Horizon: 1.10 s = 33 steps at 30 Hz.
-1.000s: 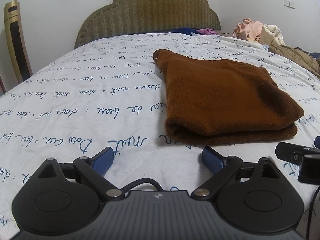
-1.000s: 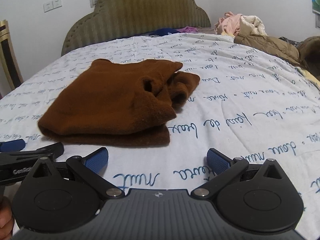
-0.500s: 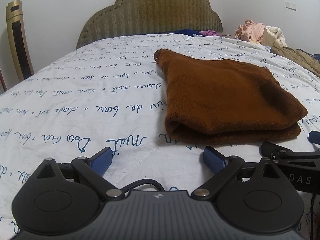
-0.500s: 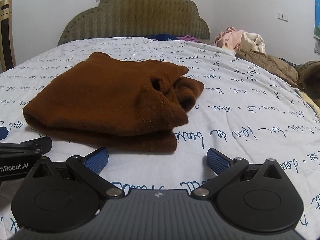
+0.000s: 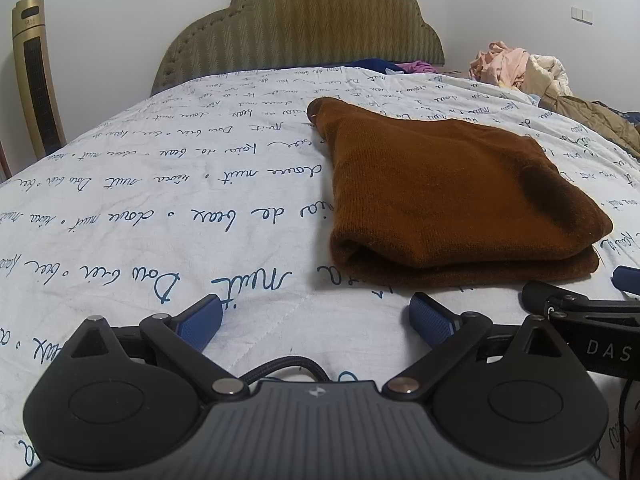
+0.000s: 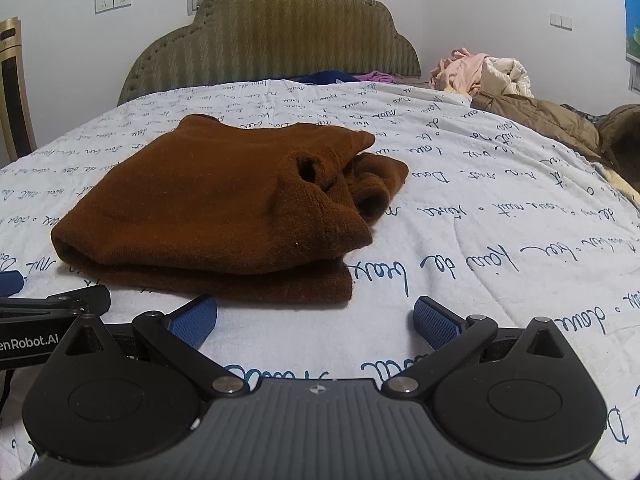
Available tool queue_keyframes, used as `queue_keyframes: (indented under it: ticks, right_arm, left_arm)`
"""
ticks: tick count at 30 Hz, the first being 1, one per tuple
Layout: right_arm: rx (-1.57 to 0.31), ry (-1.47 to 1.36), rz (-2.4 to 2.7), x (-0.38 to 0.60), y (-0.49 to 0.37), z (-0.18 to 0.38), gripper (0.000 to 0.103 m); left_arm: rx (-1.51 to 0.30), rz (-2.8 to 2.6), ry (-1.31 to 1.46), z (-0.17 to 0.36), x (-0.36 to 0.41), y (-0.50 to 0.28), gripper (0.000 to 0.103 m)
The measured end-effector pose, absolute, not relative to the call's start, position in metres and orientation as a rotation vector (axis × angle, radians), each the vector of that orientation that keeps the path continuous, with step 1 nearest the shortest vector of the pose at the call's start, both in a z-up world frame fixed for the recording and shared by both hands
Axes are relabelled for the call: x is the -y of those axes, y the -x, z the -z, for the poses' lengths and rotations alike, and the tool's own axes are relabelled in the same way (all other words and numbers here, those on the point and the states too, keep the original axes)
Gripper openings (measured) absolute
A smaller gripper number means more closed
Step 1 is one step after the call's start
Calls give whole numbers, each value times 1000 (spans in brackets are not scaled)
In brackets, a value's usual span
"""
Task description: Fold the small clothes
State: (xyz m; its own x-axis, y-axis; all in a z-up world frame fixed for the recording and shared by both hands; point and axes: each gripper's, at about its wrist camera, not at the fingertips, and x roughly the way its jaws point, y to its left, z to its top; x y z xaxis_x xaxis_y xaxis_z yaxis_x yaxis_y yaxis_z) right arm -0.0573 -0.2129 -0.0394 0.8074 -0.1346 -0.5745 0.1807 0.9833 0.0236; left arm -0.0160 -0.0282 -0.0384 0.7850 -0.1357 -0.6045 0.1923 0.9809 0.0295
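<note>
Both grippers have crept forward toward the garment since a second ago; in the right wrist view the brown sweater (image 6: pixel 224 208) fills more of the frame, its near edge now just ahead of the fingertips. Sweater itself unchanged, no shift on the bed.

Left gripper (image 5: pixel 316 320): blue pads spread wide, nothing between them, hovering low over the bedspread (image 5: pixel 160 208) just short of the sweater's (image 5: pixel 452 200) near left corner. Not touching cloth.

Right gripper (image 6: pixel 316 316): pads likewise spread apart, empty, near the sweater's front right corner, a strip of bare sheet between.

Sweater lies folded in two thick layers, mid-bed, fold edge toward the cameras. Bunched cuff or collar at its right side, loose and rumpled. White bedspread (image 6: pixel 500 220) printed with blue script. Padded headboard (image 6: pixel 272 36) behind. Pile of other clothes (image 6: pixel 480 72) at the bed's far right; tan jacket (image 6: pixel 540 120) beside it.
</note>
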Motion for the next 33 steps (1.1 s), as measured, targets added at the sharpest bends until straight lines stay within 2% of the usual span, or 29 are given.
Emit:
queue_keyframes:
  ticks: [33]
  right_arm:
    - [-596,-104,154,213,60,38,103]
  left_arm:
    - [-644,177,-90,39,28,17,101]
